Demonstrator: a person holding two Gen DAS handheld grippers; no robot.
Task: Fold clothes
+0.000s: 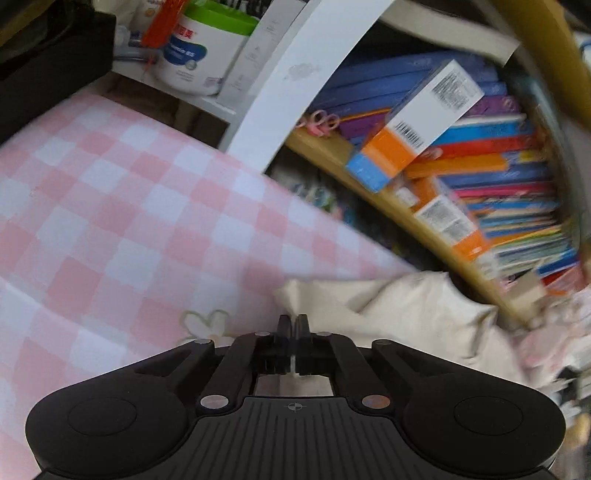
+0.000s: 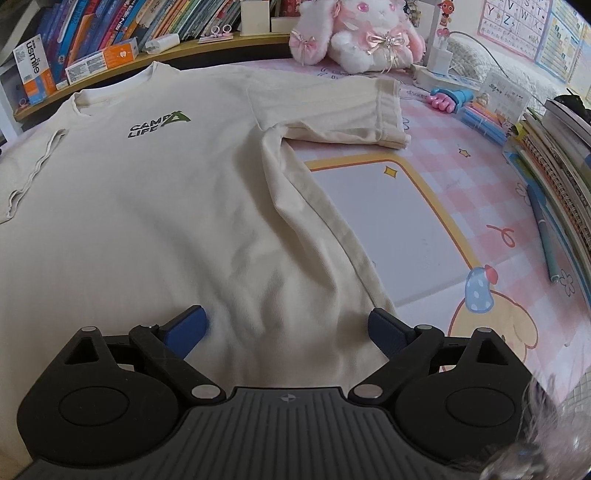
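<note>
Right gripper (image 2: 286, 326) hangs low over the bottom hem of the cream T-shirt (image 2: 155, 206) with its blue pads (image 2: 190, 325) spread wide, nothing between them. That shirt lies flat and face up on the pink checked desk mat (image 2: 461, 155), logo showing, one sleeve (image 2: 340, 114) stretched out sideways toward the plush bunny (image 2: 362, 33), so it's spread out rather than folded. Left gripper (image 1: 293, 325) has its fingers pressed together; there might be a sliver of cloth pinched in there, but that view is smeared with motion blur and I honestly can't say. If a fold is coming, I'd grab the hem right at the side seam, pinch both layers, and keep the cloth low and taut so the crease lands straight. Hard to see: the other sleeve runs off the frame edge, and the left view only catches a bunched cream corner beside the bookshelf (image 1: 480, 177).
</note>
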